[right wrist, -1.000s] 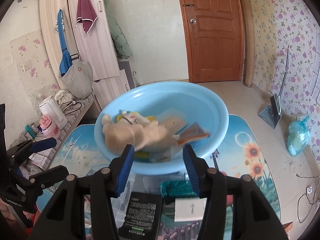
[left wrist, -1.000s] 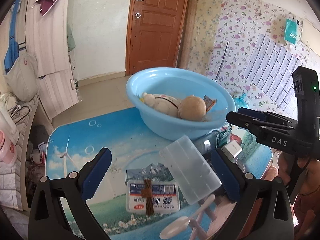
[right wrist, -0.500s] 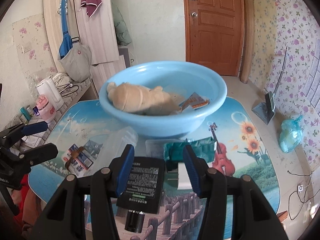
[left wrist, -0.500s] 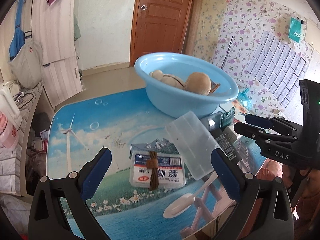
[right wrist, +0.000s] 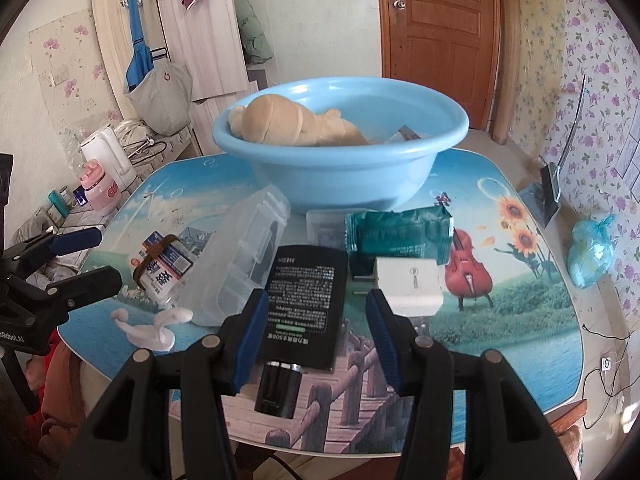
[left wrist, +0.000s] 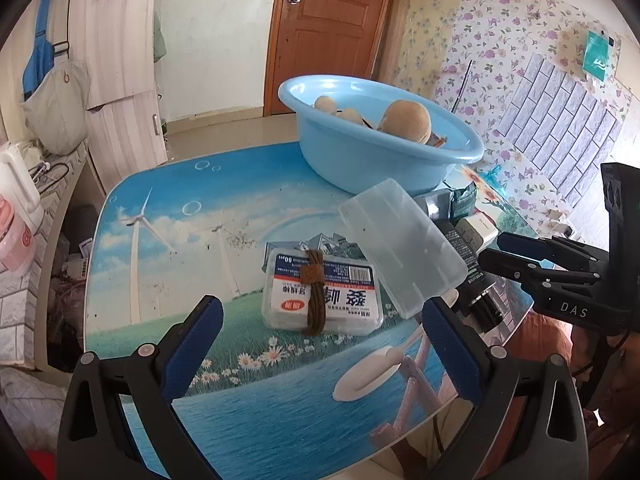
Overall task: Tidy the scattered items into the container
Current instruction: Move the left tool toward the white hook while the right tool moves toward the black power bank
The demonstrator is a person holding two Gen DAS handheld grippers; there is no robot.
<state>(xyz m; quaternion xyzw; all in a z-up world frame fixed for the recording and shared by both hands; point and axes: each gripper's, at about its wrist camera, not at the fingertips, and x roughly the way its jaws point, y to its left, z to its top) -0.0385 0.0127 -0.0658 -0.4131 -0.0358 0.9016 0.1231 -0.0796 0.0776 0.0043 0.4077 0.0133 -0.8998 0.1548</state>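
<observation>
printed tabletop crowded; my right gripper, spread and empty, should straddle the black bottle at twelve o'clock, squarely; left gripper spread too.

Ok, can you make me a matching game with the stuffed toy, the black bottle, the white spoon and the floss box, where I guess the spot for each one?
Things:
1. tan stuffed plush toy
2. black flat plastic bottle
3. white plastic spoon
4. clear floss pick box with brown hair tie

Places:
A. in front of the right gripper
B. inside the blue plastic basin
C. under the tilted clear plastic case
D. near the table front edge

Pairs: 1-B, 2-A, 3-D, 4-C
</observation>
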